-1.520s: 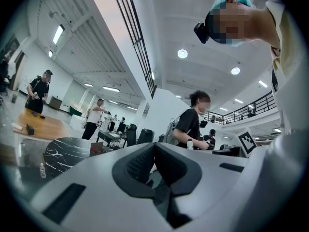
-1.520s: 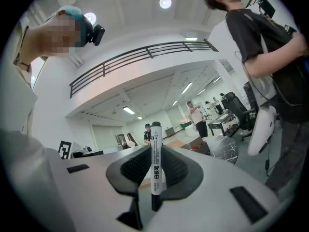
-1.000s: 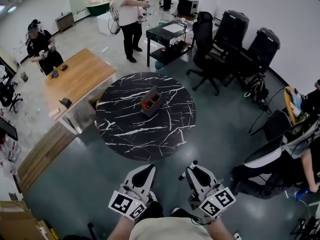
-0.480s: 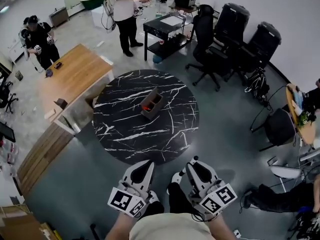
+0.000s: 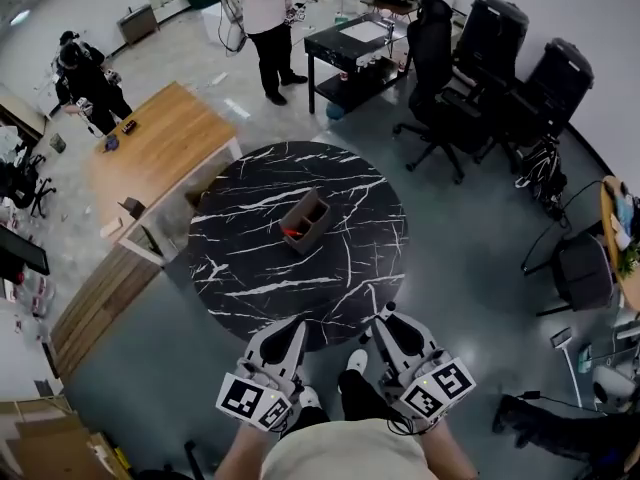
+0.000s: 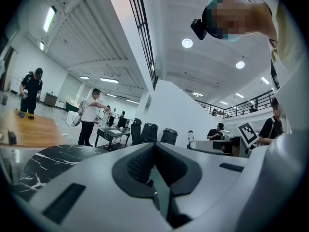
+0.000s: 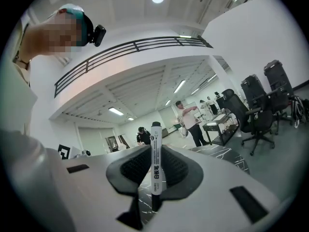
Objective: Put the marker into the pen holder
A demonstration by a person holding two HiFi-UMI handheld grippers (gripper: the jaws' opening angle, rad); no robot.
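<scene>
Down at the bottom of the head view, two grey and white grippers side by side: left gripper (image 5: 288,336) and right gripper (image 5: 390,326). Both right by the near edge of a big round black table with white cracks like marble (image 5: 250,268).

In the right gripper view, right gripper (image 7: 155,170) jaws squeezed tight on a white marker pen with black ends and black writing (image 7: 156,153). Marker standing up straight between the black ribbed pads, top end poking out past the jaw tips.

In the left gripper view, left gripper (image 6: 155,166) jaws pressed together.

In the middle of the table, a small brown box-shaped pen holder (image 5: 306,220) with something red inside at one end. Sits well apart from both grippers and from the marker.

Past the table, a light wooden desk (image 5: 160,148) on the left and black office chairs (image 5: 435,48) on the right. Far back, a person in a white shirt (image 5: 262,8), standing.
</scene>
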